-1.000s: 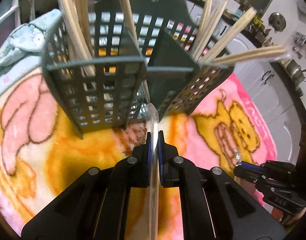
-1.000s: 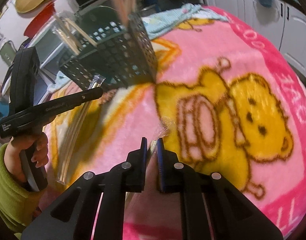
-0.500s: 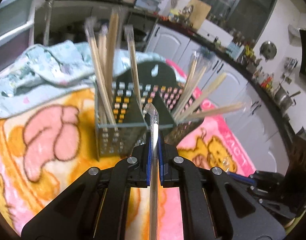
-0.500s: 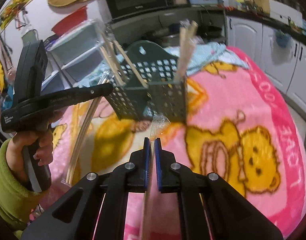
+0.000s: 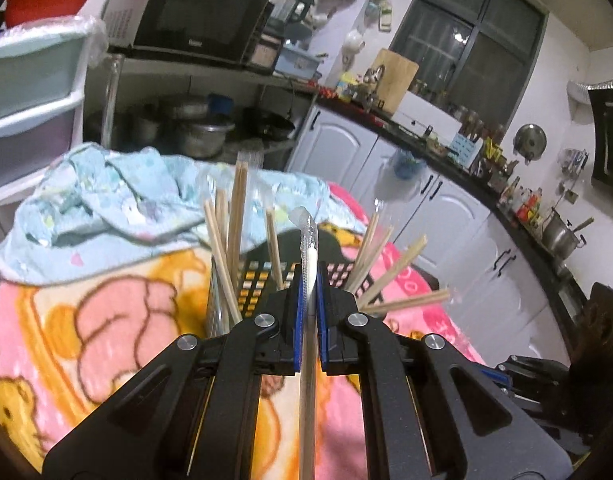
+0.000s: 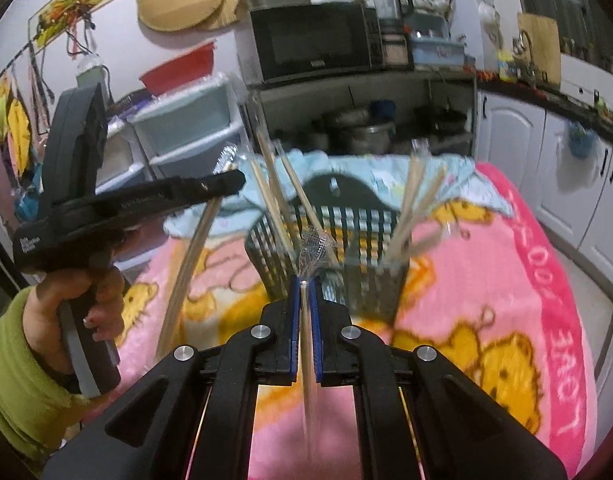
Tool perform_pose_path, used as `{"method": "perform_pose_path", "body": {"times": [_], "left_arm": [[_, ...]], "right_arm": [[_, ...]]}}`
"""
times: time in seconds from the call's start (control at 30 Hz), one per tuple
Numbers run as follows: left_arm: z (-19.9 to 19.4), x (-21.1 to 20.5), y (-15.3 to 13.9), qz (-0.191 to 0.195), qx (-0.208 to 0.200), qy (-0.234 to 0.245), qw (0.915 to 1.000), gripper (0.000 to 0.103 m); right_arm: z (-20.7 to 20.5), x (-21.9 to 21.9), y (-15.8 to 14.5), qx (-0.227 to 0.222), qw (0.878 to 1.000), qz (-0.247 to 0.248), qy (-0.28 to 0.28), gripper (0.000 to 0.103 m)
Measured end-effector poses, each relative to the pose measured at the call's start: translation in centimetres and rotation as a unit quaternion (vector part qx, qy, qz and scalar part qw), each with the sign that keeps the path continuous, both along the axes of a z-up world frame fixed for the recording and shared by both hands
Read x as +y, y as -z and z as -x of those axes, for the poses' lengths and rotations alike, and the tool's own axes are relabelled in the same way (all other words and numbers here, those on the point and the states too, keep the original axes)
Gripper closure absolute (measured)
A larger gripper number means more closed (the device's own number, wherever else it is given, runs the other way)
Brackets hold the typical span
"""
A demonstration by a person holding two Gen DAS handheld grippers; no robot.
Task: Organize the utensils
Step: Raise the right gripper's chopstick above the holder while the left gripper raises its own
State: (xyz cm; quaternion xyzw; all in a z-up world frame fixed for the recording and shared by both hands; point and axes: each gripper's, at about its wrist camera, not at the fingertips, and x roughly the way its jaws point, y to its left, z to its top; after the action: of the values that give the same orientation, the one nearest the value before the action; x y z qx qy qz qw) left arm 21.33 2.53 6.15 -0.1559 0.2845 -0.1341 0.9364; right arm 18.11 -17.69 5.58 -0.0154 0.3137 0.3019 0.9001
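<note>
A dark green slotted utensil caddy (image 6: 338, 236) stands on the pink cartoon blanket (image 6: 486, 288) with several wooden chopsticks (image 5: 234, 240) sticking out of its compartments. My left gripper (image 5: 309, 312) is shut on a plastic-wrapped pair of chopsticks (image 5: 308, 280), held upright in front of the caddy (image 5: 258, 284). It also shows in the right wrist view (image 6: 222, 186), left of the caddy. My right gripper (image 6: 304, 300) is shut on another plastic-wrapped chopstick pair (image 6: 306, 336), just in front of the caddy.
A crumpled light blue cloth (image 5: 106, 204) lies on the blanket behind the caddy. Behind it are a shelf with pots (image 5: 194, 128), a microwave (image 6: 314, 44) and plastic drawers (image 6: 186, 128). White cabinets (image 6: 566, 168) run along the right.
Both grippers have tilted up and drawn back from the caddy, each still holding its wrapped chopsticks. The views now take in the kitchen behind instead of looking down at the blanket.
</note>
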Motion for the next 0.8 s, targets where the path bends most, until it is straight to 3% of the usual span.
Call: {"method": "perform_pose_path", "body": {"times": [0.47,0.8], "left_arm": [[-1.3,0.2,-5.1,-0.013,-0.084,-0.023,0.9961,0.100],[-3.2,0.0,-7.9,-0.027,-0.175,-0.059,0.9825,0.100]], "right_arm": [[-1.4,0.3,-7.3,-0.114,0.993,-0.027,0.005,0.098],[-2.9,-0.8,-10.0,-0.168,0.984,-0.051,0.028,0.098]]}}
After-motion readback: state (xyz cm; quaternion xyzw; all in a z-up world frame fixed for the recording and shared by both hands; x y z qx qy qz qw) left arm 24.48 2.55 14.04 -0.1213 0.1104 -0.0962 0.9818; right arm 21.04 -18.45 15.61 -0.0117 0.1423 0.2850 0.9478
